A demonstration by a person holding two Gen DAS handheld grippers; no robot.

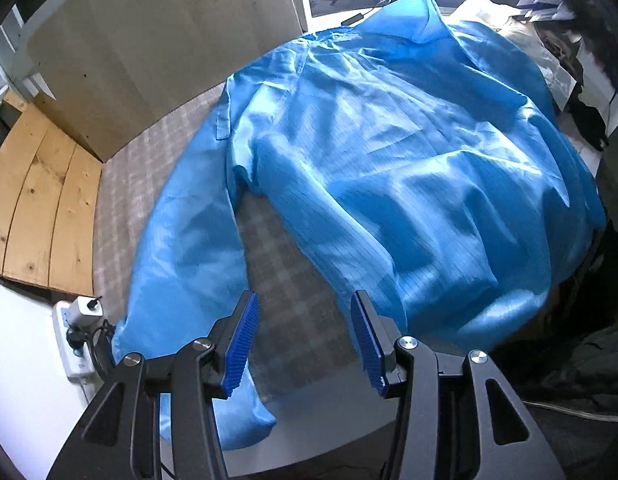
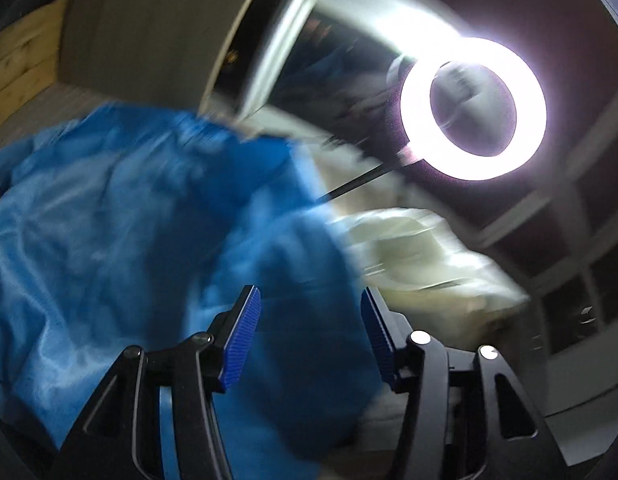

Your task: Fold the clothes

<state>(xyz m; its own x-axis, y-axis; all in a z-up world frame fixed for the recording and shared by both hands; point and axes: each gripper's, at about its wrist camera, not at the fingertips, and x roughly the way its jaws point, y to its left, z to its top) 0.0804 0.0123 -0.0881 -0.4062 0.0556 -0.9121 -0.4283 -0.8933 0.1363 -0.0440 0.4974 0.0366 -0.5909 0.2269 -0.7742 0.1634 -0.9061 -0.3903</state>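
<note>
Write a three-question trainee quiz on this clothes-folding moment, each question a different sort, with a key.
1. True or false: the left gripper grips the blue garment.
2. Which lies behind the garment in the right wrist view? A) ring light B) laundry basket C) ironing board
3. Fill in: in the left wrist view the garment lies on a ____-patterned cover.

Key: 1 false, its jaws stand apart and empty; 2 A; 3 checked.

Right wrist view blurs the blue garment (image 2: 129,220).
</note>
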